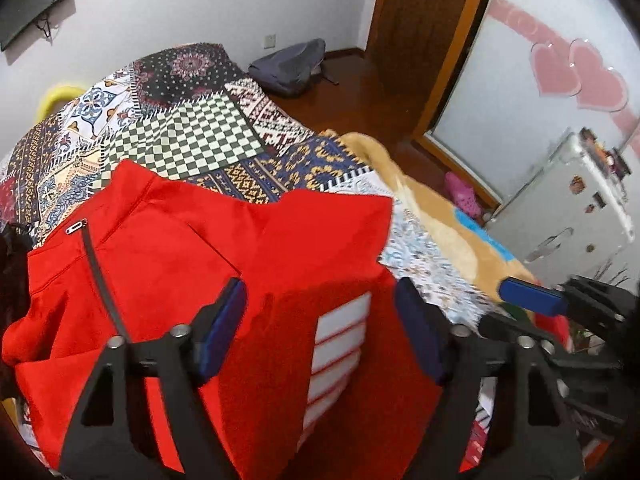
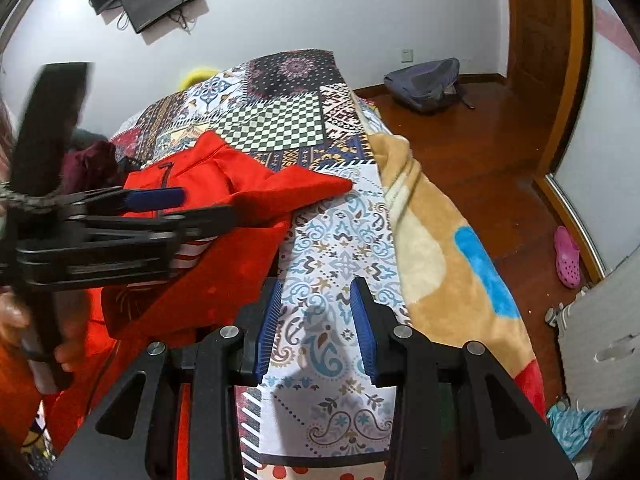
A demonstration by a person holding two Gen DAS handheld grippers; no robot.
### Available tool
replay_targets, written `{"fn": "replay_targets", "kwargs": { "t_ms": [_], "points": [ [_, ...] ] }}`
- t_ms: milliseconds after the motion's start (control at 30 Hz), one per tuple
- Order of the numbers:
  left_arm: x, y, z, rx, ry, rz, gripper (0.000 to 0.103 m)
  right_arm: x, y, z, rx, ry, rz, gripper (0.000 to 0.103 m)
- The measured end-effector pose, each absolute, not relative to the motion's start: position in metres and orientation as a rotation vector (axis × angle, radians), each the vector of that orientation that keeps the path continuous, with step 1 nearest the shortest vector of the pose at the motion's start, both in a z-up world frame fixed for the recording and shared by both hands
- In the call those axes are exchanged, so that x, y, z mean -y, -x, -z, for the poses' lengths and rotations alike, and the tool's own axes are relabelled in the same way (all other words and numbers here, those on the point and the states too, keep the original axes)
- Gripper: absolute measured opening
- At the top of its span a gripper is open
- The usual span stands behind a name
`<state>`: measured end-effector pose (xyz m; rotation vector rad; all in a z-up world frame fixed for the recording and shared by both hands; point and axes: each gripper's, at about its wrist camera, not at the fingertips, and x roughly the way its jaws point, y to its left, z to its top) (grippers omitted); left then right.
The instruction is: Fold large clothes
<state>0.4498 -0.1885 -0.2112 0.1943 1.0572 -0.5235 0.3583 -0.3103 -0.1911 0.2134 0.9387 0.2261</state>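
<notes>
A red garment (image 1: 168,248) with a dark neck zipper and white stripes lies rumpled on the patchwork bedspread (image 1: 192,132). My left gripper (image 1: 320,312) hovers over its striped part, open, blue pads wide apart and not pressing the cloth. The right wrist view shows the same garment (image 2: 248,184) at left, with the left gripper (image 2: 208,204) blurred above it and a hand behind. My right gripper (image 2: 318,312) stands open over bare bedspread (image 2: 340,240) just right of the garment's edge, with nothing between its pads. It shows in the left wrist view at the right edge (image 1: 504,308).
A tan blanket (image 2: 432,240) with a blue patch drapes the bed's right edge. Dark maroon clothes (image 2: 92,160) lie beyond the garment. On the wooden floor are a grey backpack (image 2: 424,80) and a pink shoe (image 2: 566,258). A white case (image 1: 572,208) stands at right.
</notes>
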Motion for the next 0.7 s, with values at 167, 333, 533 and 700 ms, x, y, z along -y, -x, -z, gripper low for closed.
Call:
{"fn": "replay_targets", "kwargs": {
  "t_ms": [167, 333, 533, 700],
  "points": [
    [0.169, -0.466, 0.224, -1.131, -0.070, 0.529, 0.016, 0.299, -0.365, 0.189, -0.941, -0.187, -0.265, 0.033],
    [0.136, -0.458, 0.191, -1.032, -0.047, 0.474, 0.013, 0.280, -0.375, 0.192, -0.939, -0.156, -0.311, 0.039],
    [0.069, -0.432, 0.135, -0.877, -0.015, 0.370, 0.010, 0.252, -0.385, 0.212, -0.995, -0.081, -0.348, 0.040],
    [-0.010, -0.404, 0.112, -0.809, 0.056, 0.217, 0.010, 0.251, -0.380, 0.217, -0.995, -0.061, -0.338, 0.045]
  ]
}}
